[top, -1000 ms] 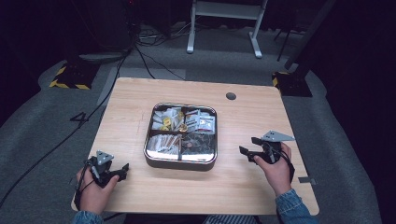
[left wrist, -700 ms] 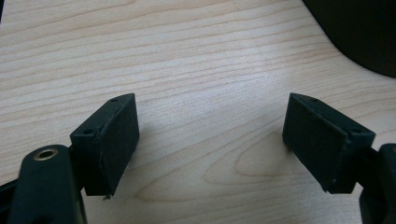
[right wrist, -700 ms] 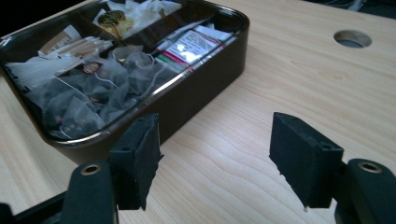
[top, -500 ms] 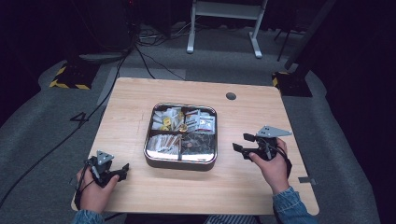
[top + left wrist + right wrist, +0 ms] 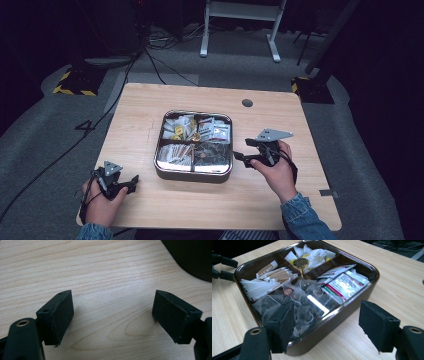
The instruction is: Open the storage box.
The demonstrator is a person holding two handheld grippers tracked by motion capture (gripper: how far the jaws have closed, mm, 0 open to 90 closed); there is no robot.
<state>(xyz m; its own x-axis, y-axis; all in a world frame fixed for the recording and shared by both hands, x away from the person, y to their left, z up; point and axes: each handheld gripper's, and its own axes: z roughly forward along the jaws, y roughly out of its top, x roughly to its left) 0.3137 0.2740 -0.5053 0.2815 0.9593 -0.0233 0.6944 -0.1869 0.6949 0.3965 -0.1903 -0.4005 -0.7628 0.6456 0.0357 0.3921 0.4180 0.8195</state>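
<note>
R gripper (image 5: 246, 151) shifted toward box (image 5: 194, 172), jaws spread (just reopening); L gripper (image 5: 131, 182) spread, wood table (image 5: 150, 105), dark room.

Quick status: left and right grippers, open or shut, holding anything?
Left gripper: open, empty, over the light wooden table.
Right gripper: open, jaws just opening, empty, facing the square dark metal compartment box.

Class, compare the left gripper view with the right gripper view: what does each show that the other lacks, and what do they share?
Left gripper view: the open left gripper over bare wood, a dark floor corner beyond the edge.
Right gripper view: the open right gripper facing the square metal tray with a clear lid, sachets and tea bags inside.
Shared: the light wooden table and two black jaws, nothing between them.
</note>
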